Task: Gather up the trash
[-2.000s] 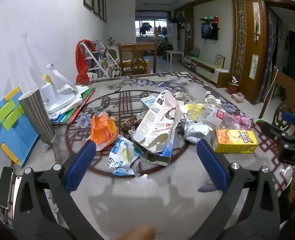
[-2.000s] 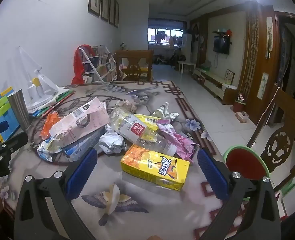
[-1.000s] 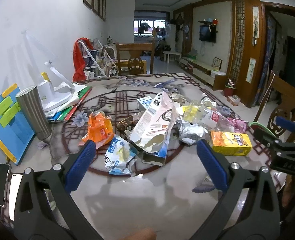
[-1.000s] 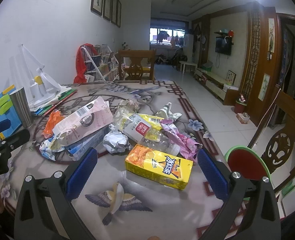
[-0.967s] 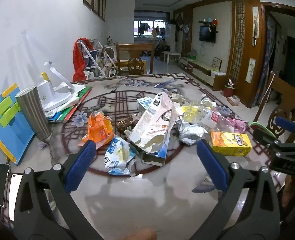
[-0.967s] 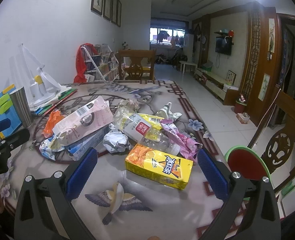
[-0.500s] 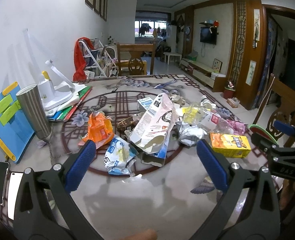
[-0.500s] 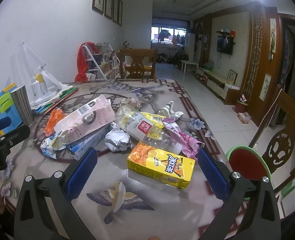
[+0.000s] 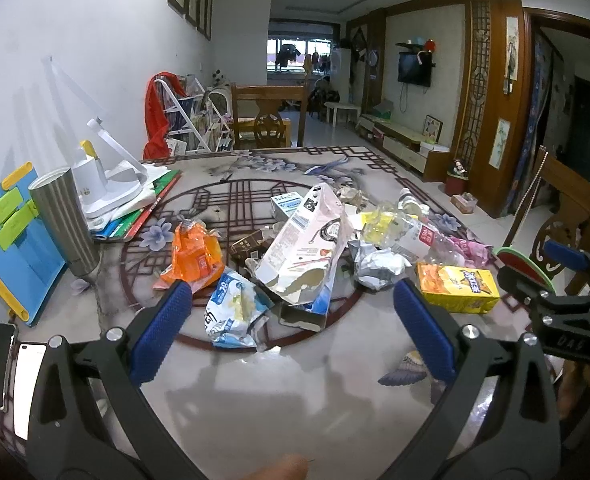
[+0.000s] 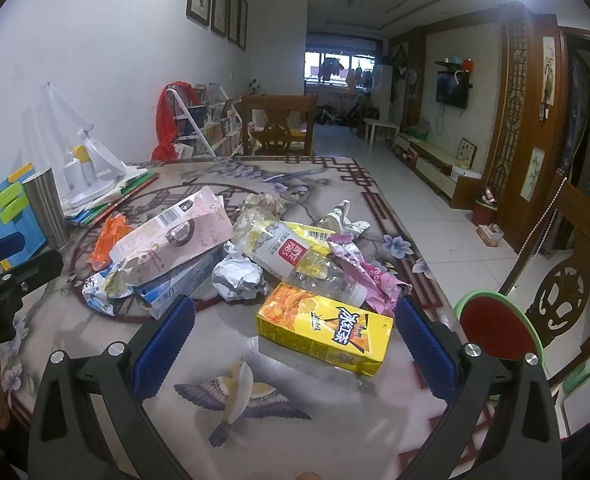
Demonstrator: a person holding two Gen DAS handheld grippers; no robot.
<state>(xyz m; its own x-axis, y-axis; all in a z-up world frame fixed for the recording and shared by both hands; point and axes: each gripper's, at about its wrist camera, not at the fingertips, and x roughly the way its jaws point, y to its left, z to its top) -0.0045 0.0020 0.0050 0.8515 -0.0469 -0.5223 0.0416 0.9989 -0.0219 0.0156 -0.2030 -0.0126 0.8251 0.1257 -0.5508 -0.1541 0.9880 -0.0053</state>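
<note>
A heap of trash lies mid-table: a pink carton [image 9: 307, 244], an orange wrapper [image 9: 195, 254], a blue-white bag [image 9: 233, 312], crumpled foil [image 9: 379, 266], a plastic bottle [image 10: 295, 256], a pink wrapper [image 10: 369, 280] and a yellow tea carton [image 10: 325, 328], also in the left wrist view [image 9: 457, 288]. My left gripper [image 9: 293, 330] is open and empty, just short of the blue-white bag. My right gripper [image 10: 293, 342] is open and empty, with the yellow carton between its fingers' line of sight.
A steel cup [image 9: 65, 224], a white lamp base on books [image 9: 107, 192], a blue board [image 9: 13, 240] and two phones [image 9: 11, 376] sit at the left. A green-rimmed red bin [image 10: 495, 326] stands beside the table's right edge, by a wooden chair [image 10: 563, 300].
Both grippers have drawn back and risen slightly; the trash looks a little farther away. Nothing was picked up and the jaws stay open.
</note>
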